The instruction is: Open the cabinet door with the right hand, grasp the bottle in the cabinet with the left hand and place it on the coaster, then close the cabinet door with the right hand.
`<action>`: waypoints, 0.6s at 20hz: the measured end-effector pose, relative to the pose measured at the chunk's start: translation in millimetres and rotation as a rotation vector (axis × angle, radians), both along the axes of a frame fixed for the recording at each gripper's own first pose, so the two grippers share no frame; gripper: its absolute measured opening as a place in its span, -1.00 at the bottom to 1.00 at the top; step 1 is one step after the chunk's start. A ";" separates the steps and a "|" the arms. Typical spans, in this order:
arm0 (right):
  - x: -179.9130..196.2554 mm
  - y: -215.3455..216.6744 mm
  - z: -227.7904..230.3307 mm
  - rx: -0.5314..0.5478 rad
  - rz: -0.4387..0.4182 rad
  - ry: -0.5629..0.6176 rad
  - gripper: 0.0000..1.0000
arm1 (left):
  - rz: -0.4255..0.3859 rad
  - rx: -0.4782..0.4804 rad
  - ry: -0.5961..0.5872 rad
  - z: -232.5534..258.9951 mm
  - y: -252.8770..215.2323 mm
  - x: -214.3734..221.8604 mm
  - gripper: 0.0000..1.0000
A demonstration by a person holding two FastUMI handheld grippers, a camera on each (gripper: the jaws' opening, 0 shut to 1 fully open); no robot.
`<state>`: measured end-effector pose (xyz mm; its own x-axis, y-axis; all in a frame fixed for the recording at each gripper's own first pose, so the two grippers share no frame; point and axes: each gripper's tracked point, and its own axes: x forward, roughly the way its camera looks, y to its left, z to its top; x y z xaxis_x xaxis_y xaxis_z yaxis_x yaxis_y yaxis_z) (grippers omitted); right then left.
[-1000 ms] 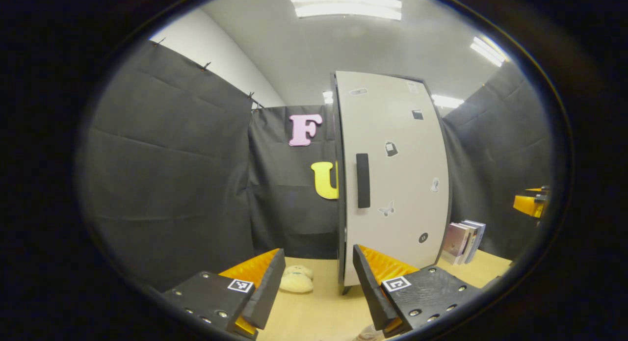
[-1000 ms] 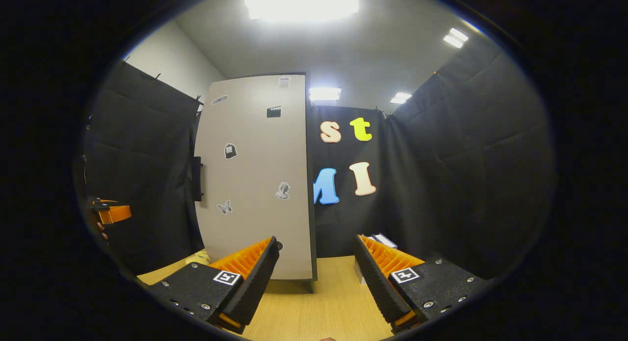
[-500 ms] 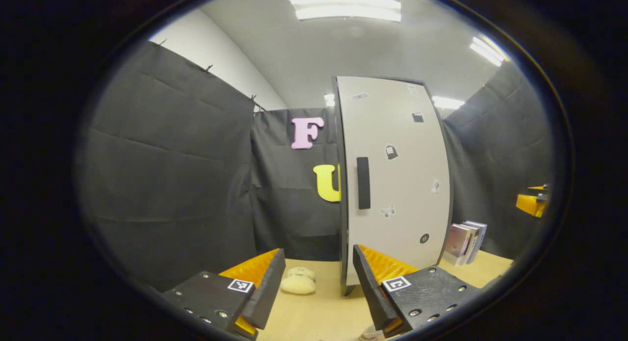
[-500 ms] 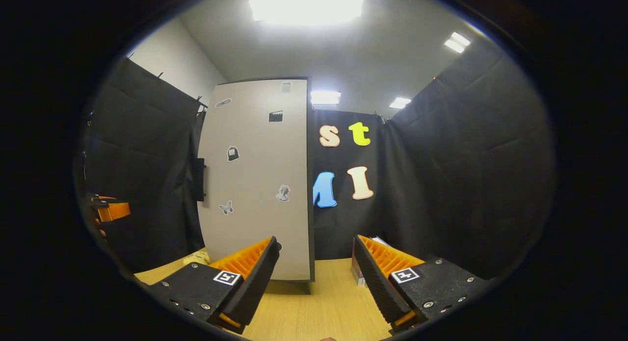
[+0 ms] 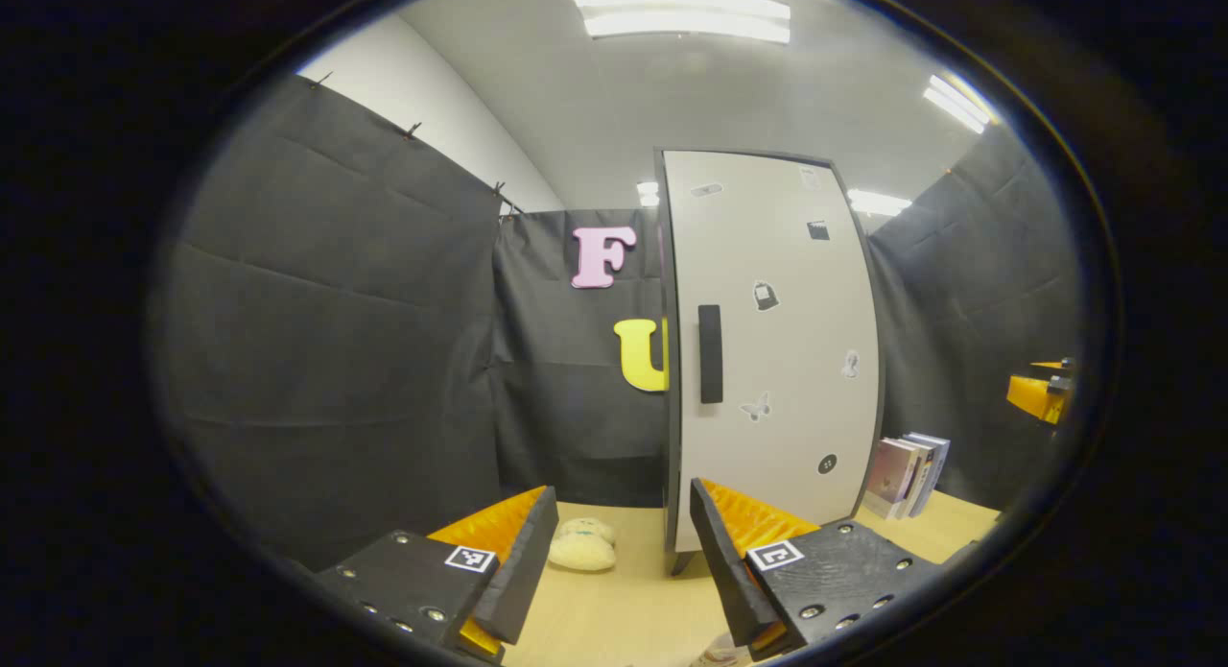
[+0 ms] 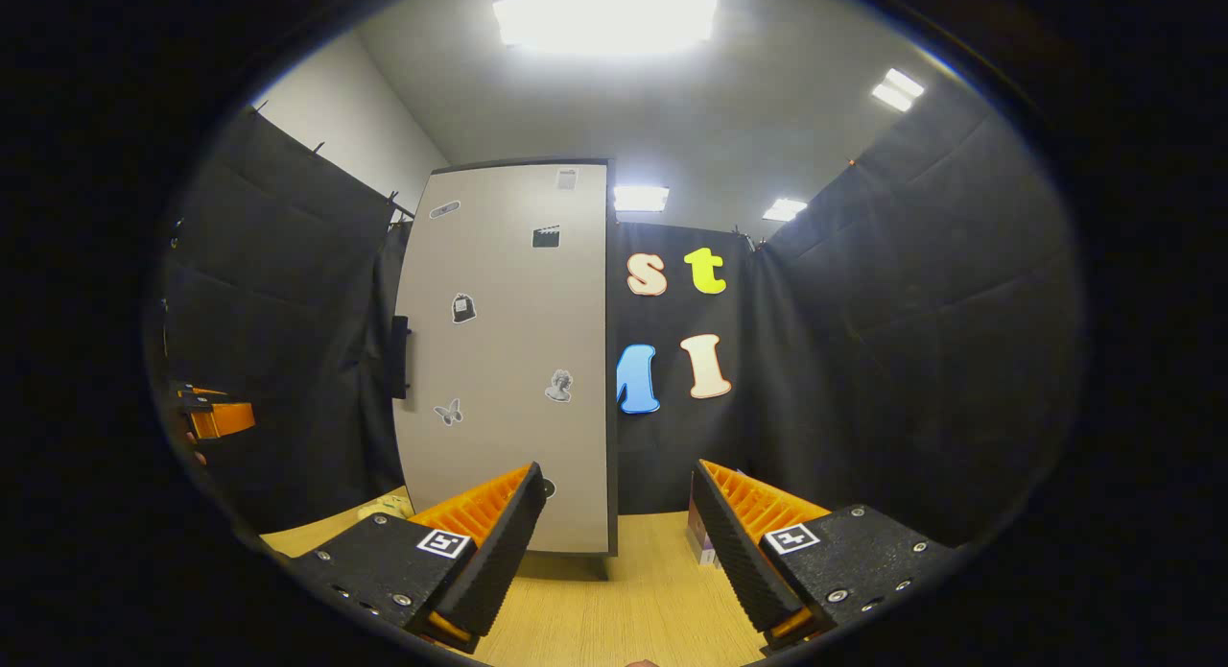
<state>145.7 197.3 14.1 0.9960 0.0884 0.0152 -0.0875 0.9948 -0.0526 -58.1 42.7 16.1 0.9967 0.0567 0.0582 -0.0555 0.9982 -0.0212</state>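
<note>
Pale wood is the table point(image 5: 624, 619) under both your grippers, and the one cabinet point(image 5: 767, 350) stands upright on it with its door shut. From your left gripper view you get, going left to right, a cream plush toy point(image 5: 581, 547) lying on the table just left of the cabinet's foot, the dark handle point(image 5: 709, 353) face-on near the door's left edge, six small stickers scattered on the door, and a short row of books point(image 5: 907, 472) standing just right of the cabinet. Your left gripper point(image 5: 624, 576) has its fingers held apart with nothing between them. Your right gripper point(image 5: 1038, 394) shows at the far right edge there, cut off.

From your right gripper view, your left gripper point(image 6: 216, 416) sits at the far left edge, partly cut off. The handle point(image 6: 399, 357) shows side-on at the door's left edge. Five stickers can be counted here; another is half hidden behind a finger. Your right gripper point(image 6: 614, 552) is likewise spread, holding nothing, in front of the cabinet's right corner. The books point(image 6: 698, 533) are mostly hidden behind its right finger. The bottle cannot be seen behind the closed door.
</note>
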 end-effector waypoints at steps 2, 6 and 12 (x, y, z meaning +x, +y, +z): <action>-0.2 1.6 1.0 0.001 0.001 -0.003 0.91 | 0.001 -0.006 0.000 0.3 0.1 -0.4 0.61; 0.5 5.0 2.6 -0.010 0.003 -0.007 0.91 | 0.003 -0.014 -0.004 -1.2 -0.1 1.0 0.59; 2.0 9.2 5.9 -0.015 0.001 -0.016 0.91 | 0.008 -0.024 0.001 -3.7 -0.3 3.2 0.59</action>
